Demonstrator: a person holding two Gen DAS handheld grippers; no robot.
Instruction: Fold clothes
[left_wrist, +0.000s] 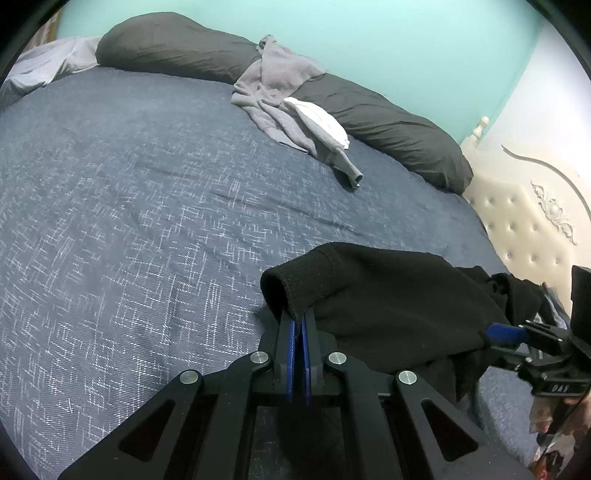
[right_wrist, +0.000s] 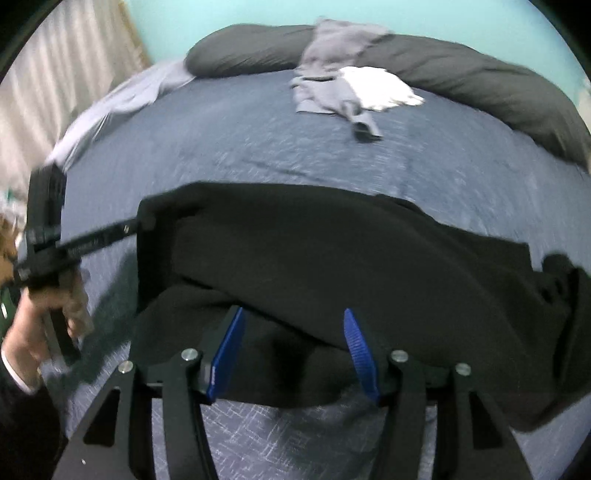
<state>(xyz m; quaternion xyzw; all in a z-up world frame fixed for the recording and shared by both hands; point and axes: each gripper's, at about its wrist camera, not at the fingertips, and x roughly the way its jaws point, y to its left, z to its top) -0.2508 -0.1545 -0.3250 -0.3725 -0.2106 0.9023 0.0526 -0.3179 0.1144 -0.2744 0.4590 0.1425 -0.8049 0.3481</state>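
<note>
**Right wrist view: black garment partly folded, two more waiting**

Right wrist view shows a black fleece garment (right_wrist: 332, 251) draped over the near part of a navy cross-hatched bedspread (right_wrist: 229, 155), doubled over itself but still rumpled. The right gripper (right_wrist: 293, 350) hovers over its near edge, jaws apart, pads not pressing the cloth. The left gripper (left_wrist: 298, 321) is clamped on a rolled edge of the garment at its left end. This fold looks midway. A crumpled grey sweatshirt (left_wrist: 277, 88) and a white cloth (left_wrist: 321, 118) lie unfolded against long dark grey pillows (left_wrist: 388, 122), well apart.
</note>
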